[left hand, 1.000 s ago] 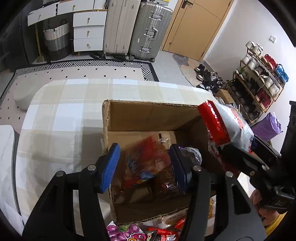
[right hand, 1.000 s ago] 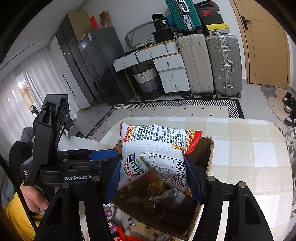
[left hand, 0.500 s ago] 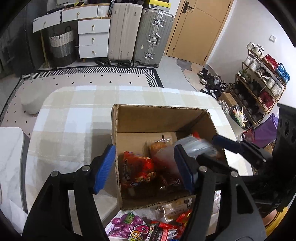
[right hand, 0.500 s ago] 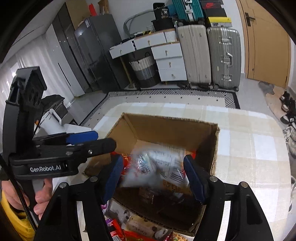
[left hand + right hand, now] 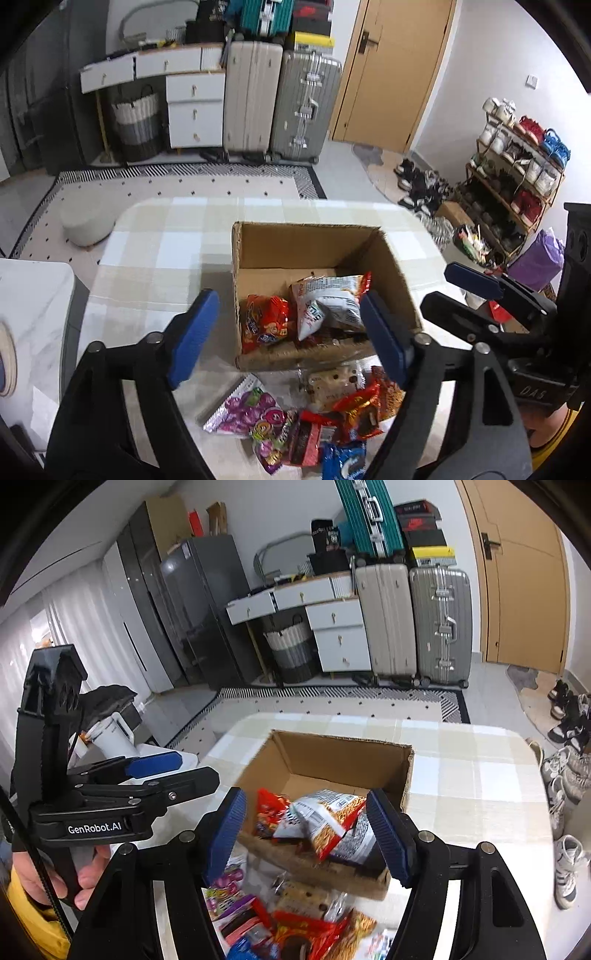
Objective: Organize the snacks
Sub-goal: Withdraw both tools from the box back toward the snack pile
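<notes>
An open cardboard box point(image 5: 306, 240) stands on the checked table. Inside lie a red snack bag point(image 5: 264, 323) and a white noodle-snack bag point(image 5: 328, 299), which leans on the red one. My left gripper point(image 5: 288, 336) hovers above the box's near wall, its jaws opening, nothing between the blue pads. My right gripper point(image 5: 306, 834) is open and empty, above the box point(image 5: 343, 746) and over the white bag point(image 5: 325, 816). It also shows at the right in the left wrist view point(image 5: 454, 291). A pile of loose snacks point(image 5: 314, 417) lies in front of the box.
The pile holds a purple candy bag point(image 5: 247, 406), red packs point(image 5: 354, 406) and a blue biscuit pack point(image 5: 343, 461). A white marble surface point(image 5: 29, 314) adjoins the table's left side. A hand point(image 5: 37, 871) holds the left gripper point(image 5: 177, 768). Suitcases and a shoe rack stand beyond.
The right gripper let go of the white bag, which dropped into the box; the red bag left the left gripper's jaws too. Both grippers pulled back and up, and the left jaws widened.
</notes>
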`<state>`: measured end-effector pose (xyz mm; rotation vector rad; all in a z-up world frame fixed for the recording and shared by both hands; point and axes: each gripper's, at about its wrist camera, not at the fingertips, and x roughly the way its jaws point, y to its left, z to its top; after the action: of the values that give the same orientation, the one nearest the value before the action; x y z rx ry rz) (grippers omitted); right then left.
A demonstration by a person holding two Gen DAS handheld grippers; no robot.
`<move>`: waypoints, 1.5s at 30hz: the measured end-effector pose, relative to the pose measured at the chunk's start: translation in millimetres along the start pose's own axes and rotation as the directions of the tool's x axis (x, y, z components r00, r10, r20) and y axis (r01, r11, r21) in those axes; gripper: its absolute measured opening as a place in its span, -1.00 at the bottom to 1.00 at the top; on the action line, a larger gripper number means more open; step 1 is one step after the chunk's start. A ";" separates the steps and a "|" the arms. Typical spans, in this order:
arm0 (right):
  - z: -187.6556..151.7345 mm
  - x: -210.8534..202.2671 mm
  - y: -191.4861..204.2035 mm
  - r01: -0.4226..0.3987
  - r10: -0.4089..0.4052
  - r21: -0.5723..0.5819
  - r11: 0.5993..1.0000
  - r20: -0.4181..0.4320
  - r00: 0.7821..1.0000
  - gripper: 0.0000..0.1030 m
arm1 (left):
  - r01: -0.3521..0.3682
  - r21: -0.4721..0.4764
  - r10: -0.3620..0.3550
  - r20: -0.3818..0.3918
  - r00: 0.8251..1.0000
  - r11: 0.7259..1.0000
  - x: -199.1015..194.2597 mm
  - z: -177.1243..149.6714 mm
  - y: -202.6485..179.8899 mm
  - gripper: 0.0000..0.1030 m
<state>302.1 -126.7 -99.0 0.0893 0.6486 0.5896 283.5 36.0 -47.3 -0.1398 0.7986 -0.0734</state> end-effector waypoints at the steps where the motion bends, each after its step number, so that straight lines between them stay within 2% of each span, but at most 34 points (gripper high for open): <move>1: -0.9 -8.9 3.8 0.002 -0.001 -0.007 1.000 0.011 1.000 0.34 | 0.001 0.002 -0.001 0.007 1.000 1.000 -8.5 -0.7 -2.3 0.52; 9: -8.7 -86.6 39.1 -0.007 0.013 -0.057 0.998 0.114 0.993 0.34 | 0.003 0.040 -0.007 0.105 0.994 0.999 -95.0 -22.3 -26.6 0.54; 10: -10.1 -97.1 44.4 -0.006 0.015 -0.065 0.998 0.132 0.991 0.38 | 0.001 0.043 -0.007 0.120 0.993 0.999 -106.4 -25.2 -29.1 0.56; 11: -11.2 -106.2 49.5 -0.005 0.015 -0.072 0.997 0.147 0.989 0.54 | 0.000 0.046 -0.007 0.140 0.990 0.999 -119.5 -29.8 -31.2 0.59; 13: -15.9 -127.7 62.4 0.013 0.004 -0.086 0.996 0.193 0.981 0.74 | 0.001 0.050 -0.010 0.177 0.984 0.999 -145.3 -41.3 -33.9 0.62; 17: -33.2 -169.3 89.6 0.006 0.039 -0.157 0.988 0.280 0.959 0.77 | 0.009 0.048 -0.019 0.226 0.974 0.999 -189.6 -65.8 -35.5 0.70; 19: -44.2 -189.6 102.6 0.023 0.039 -0.183 0.983 0.327 0.944 0.86 | 0.004 0.042 -0.015 0.250 0.968 0.999 -208.8 -79.2 -33.2 0.73; 22: -69.5 -223.9 121.3 0.125 -0.024 -0.195 0.973 0.455 0.890 0.99 | -0.004 0.029 -0.004 0.275 0.961 1.000 -233.3 -96.2 -27.4 0.84; 23: -78.3 -234.2 127.6 0.147 -0.031 -0.200 0.969 0.491 0.871 0.99 | -0.007 0.015 0.003 0.286 0.958 1.000 -242.6 -103.4 -24.6 0.96; 25: -95.4 -252.5 138.7 0.169 -0.024 -0.216 0.962 0.546 0.837 0.99 | 0.006 -0.004 -0.005 0.317 0.948 1.000 -261.1 -119.3 -17.3 0.98; 28: -119.0 -266.8 155.6 0.193 -0.019 -0.242 0.951 0.576 0.817 0.99 | -0.001 -0.001 0.002 0.359 0.933 1.000 -281.7 -140.7 -10.0 0.98; 31: -138.7 -274.1 156.1 0.208 -0.071 -0.186 0.960 0.560 0.826 0.99 | -0.033 -0.002 0.031 0.408 0.912 0.999 -295.3 -170.8 -2.8 0.98; 33: -151.6 -277.7 150.5 0.164 -0.055 -0.151 0.975 0.551 0.833 0.99 | -0.045 0.002 0.040 0.421 0.906 0.999 -296.4 -189.3 1.9 0.98; 34: -156.3 -276.4 144.2 0.148 -0.055 -0.130 0.980 0.543 0.838 0.99 | -0.046 0.004 0.041 0.410 0.911 0.999 -291.7 -195.1 4.8 0.98; 38: -174.1 -260.9 121.9 0.111 -0.064 -0.069 0.991 0.480 0.875 0.99 | -0.017 -0.020 0.023 0.301 0.953 1.000 -264.4 -222.2 16.7 0.98; 41: -181.2 -245.5 103.0 0.087 -0.064 -0.034 0.996 0.432 0.900 0.99 | -0.001 -0.027 0.008 0.252 0.968 1.000 -238.6 -235.9 20.5 0.98; 45: -191.1 -224.0 79.1 0.063 -0.058 -0.001 0.998 0.384 0.922 0.99 | -0.006 0.005 0.005 0.201 0.980 1.000 -200.4 -243.7 10.0 0.98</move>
<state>6.8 -201.8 -109.6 0.1676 0.2644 0.4978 -30.8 45.9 -74.8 -0.1378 0.5969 -0.0556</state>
